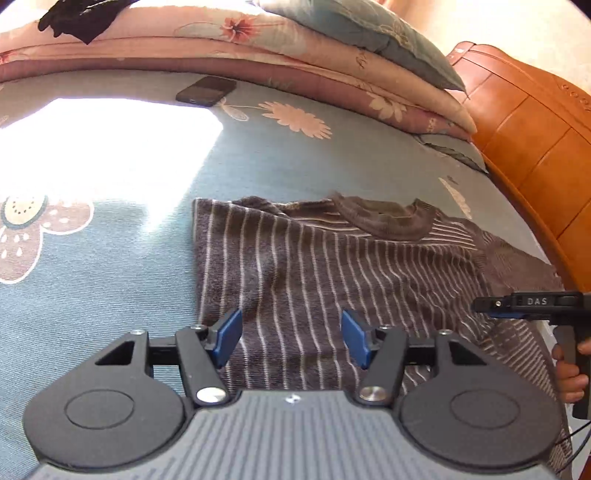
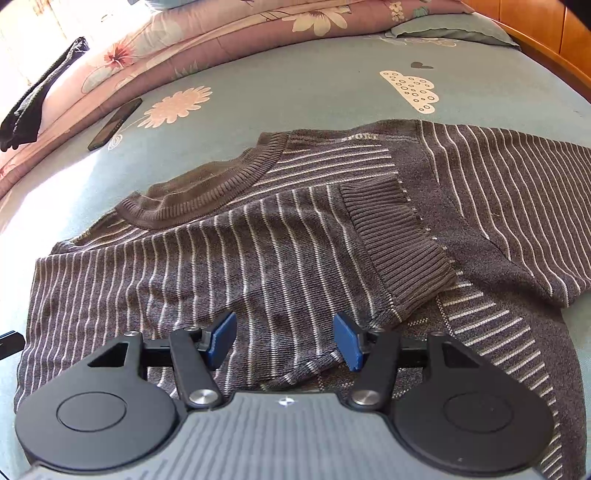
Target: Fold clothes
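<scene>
A brown-grey sweater with thin white stripes (image 1: 314,266) lies flat on the blue flowered bed sheet (image 1: 110,295). In the right wrist view the sweater (image 2: 258,258) has one sleeve folded across its body, the ribbed cuff (image 2: 391,243) lying below the collar (image 2: 207,192). My left gripper (image 1: 291,332) hovers open over the sweater's left part, nothing between its blue pads. My right gripper (image 2: 284,332) is open just above the folded sleeve's lower edge, and its pads do not press on the cloth. It also shows side-on at the right edge of the left wrist view (image 1: 491,306), held by a hand (image 1: 572,376).
A dark phone (image 1: 207,90) lies on the sheet beyond the sweater. A folded flowered quilt (image 1: 258,48) and a pillow (image 1: 369,33) are stacked at the back, with a black garment (image 2: 33,103) on the quilt. A wooden headboard (image 1: 535,129) borders the right side.
</scene>
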The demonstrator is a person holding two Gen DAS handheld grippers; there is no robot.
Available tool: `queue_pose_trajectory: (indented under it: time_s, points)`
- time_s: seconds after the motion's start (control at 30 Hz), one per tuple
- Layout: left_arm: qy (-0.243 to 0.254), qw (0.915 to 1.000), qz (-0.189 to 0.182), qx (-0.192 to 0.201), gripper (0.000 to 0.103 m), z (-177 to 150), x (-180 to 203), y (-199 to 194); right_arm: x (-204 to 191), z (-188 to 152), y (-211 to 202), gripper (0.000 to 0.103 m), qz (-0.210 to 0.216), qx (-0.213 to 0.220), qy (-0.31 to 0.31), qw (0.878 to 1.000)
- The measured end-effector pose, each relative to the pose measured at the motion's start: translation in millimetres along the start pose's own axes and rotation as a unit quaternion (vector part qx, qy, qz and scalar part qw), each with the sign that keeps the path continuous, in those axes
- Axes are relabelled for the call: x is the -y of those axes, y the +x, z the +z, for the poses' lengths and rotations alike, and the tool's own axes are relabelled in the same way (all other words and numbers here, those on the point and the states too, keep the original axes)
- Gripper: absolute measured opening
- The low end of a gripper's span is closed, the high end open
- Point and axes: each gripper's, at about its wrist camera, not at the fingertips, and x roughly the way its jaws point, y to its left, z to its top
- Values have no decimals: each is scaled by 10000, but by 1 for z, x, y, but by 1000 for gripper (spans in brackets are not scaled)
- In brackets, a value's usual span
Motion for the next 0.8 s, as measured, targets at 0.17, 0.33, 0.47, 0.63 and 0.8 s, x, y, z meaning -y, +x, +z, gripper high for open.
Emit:
queue_pose_trajectory:
  time_s: [0.17,0.33,0.47,0.63,0.8]
  points:
    - [139,9976,568,-367,57,-21,0,3,-28,-6,-11,63,139,127,-417,9990]
    - [115,9992,356,-123,59,-25,9,-21,-56,-12,-21,63,488,269,-897,9944]
    - [675,9968,278,-339,61,-34,30,-10,-79,-26,-11,44,724,123,-1345,9882]
    - [425,9967,364,-595,60,-51,25,-10,-79,-53,6,29,423,-351,-1676,9843]
    - [757,9964,243,-295,60,-42,43,-18,-77,-48,-13,29,634,-97,-1410,9879]
